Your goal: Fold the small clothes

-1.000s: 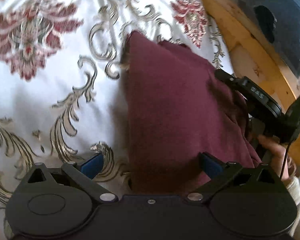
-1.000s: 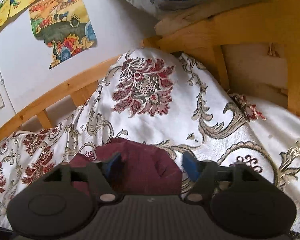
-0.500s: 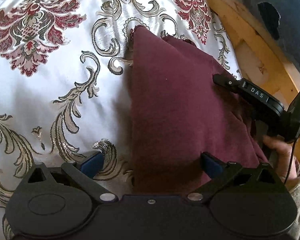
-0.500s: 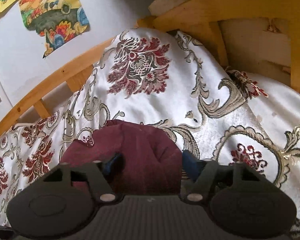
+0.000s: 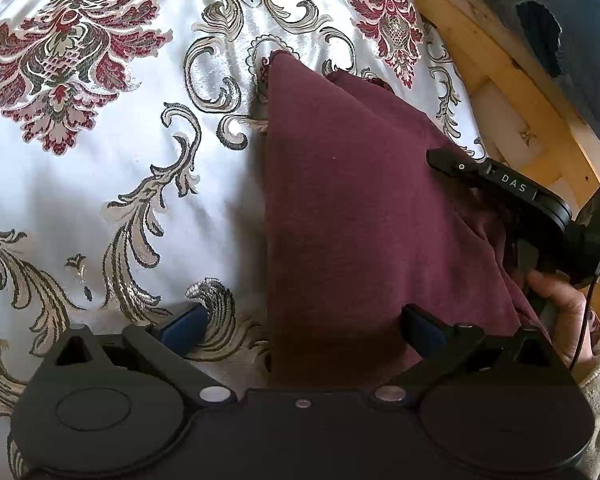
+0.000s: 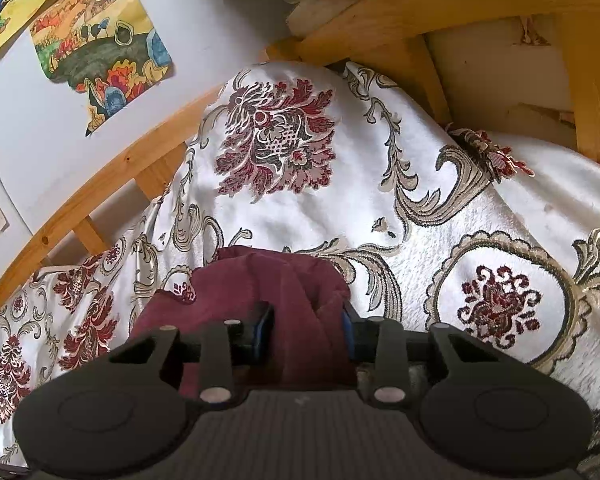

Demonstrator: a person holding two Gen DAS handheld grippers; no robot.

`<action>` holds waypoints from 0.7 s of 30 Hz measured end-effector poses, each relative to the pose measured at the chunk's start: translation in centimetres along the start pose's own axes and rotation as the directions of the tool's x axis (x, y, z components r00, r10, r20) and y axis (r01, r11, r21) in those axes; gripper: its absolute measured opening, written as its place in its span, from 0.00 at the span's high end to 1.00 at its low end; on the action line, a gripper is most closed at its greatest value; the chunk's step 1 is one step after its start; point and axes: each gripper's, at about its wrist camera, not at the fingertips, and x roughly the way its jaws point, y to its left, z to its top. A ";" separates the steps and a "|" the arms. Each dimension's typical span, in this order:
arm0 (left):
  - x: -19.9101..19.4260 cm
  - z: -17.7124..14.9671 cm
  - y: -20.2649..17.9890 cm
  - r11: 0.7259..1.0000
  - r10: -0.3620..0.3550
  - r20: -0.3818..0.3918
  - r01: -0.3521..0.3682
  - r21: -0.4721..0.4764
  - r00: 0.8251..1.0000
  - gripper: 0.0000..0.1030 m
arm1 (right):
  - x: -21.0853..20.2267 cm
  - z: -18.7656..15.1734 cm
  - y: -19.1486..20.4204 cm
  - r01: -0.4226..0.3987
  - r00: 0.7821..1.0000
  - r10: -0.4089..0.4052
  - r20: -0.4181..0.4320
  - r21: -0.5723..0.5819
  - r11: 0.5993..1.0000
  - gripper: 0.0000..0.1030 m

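Home bedroom, brocade bedspread (image 6: 300, 200), wooden bed frame (image 6: 112, 184), wall drawings (image 6: 100, 52)

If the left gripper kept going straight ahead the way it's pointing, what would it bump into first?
Probably the maroon cloth. The left gripper is open, and the cloth's left edge runs up between its fingers, lying on the patterned bedspread. Depth is unclear, so it might skim over the cloth instead.
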 end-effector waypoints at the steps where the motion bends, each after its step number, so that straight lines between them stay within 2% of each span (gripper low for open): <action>1: 0.0 0.0 0.0 1.000 0.000 0.000 0.000 0.000 1.000 0.00 | 0.0 0.0 0.0 -0.001 1.000 0.001 -0.001 0.001 1.000 0.62; 6: 0.0 0.2 -0.1 1.000 0.000 -0.003 0.000 -0.001 1.000 0.00 | 0.0 0.0 -0.1 -0.006 1.000 0.006 0.001 0.012 1.000 0.60; 9: -0.5 0.6 0.0 1.000 -0.013 0.027 0.013 -0.011 1.000 0.01 | -0.1 0.0 -0.2 -0.025 1.000 0.024 0.009 0.035 0.999 0.55; 12: -1.4 1.0 -0.1 1.000 -0.024 0.103 0.024 0.003 0.994 0.01 | 0.0 0.3 -0.8 -0.084 0.996 0.082 0.028 0.107 0.991 0.40; 14: -1.5 1.5 0.0 0.999 -0.035 0.107 0.034 0.006 0.994 0.04 | 0.2 0.5 -0.8 -0.101 0.995 0.098 0.030 0.110 0.989 0.32; 19: -0.4 2.4 0.8 0.997 -0.059 0.037 0.061 -0.051 0.998 0.10 | 0.9 0.4 -0.2 -0.071 0.997 0.070 0.026 0.058 0.996 0.31; 21: 0.0 2.3 1.0 0.995 -0.073 0.025 0.075 -0.070 0.997 0.12 | 0.9 0.3 0.1 -0.048 0.999 0.047 0.025 0.042 0.998 0.38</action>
